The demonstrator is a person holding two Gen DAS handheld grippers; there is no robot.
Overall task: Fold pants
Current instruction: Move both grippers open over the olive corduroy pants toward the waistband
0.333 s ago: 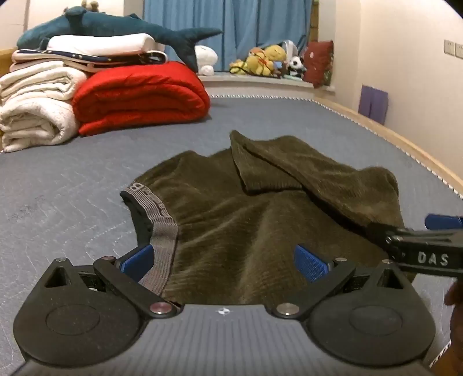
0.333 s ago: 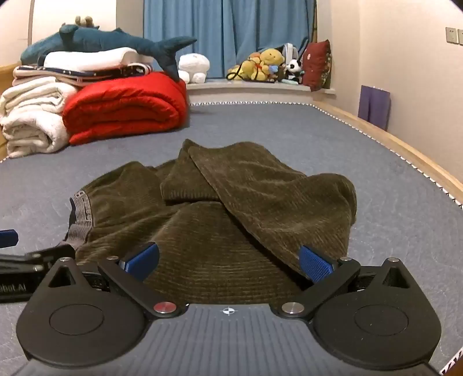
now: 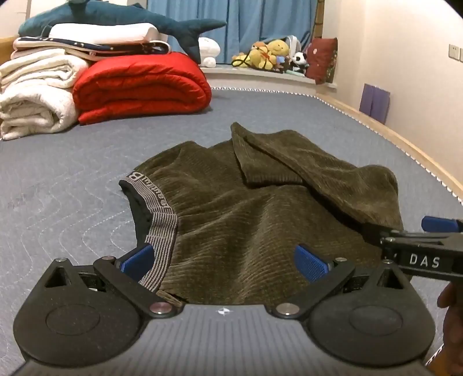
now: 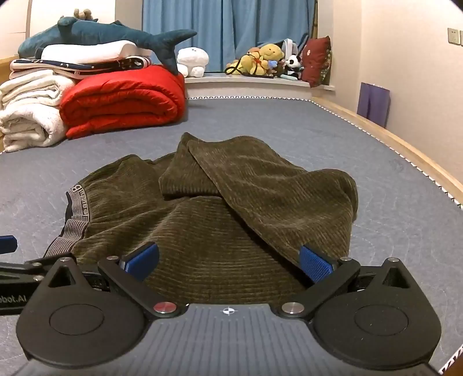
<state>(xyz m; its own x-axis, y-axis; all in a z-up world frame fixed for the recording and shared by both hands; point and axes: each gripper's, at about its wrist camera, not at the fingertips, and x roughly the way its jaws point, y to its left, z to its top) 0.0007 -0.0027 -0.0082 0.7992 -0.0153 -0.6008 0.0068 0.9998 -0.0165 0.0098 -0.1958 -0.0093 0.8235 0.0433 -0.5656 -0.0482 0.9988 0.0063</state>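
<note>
Left wrist view: left gripper low over the near edge of the pants, jaws spread wide, nothing held; the waistband runs up past the left blue pad. The right gripper enters from the right edge side-on, with part of a hand below it.

Right wrist view: right gripper also spread wide and empty, its pads apart on either side of the near cloth; whether they touch it cannot be told. The left gripper shows only as a black arm and one blue tip at the left edge. This view shows the waistband farther off to the left and more bare mattress right of the pants.

Edges and room: wooden bed rail curves along the right, wall just beyond. Folded red quilt and white blankets stacked far left, well apart from the pants, a stuffed shark on top. Stuffed toys on the ledge under the blue curtain. Open grey mattress on all sides of the pants.

Pants: dark olive, ribbed, lying crumpled mid-mattress. One leg is folded back diagonally across the other. Grey striped waistband with lettering, dark lining showing at the opening.
</note>
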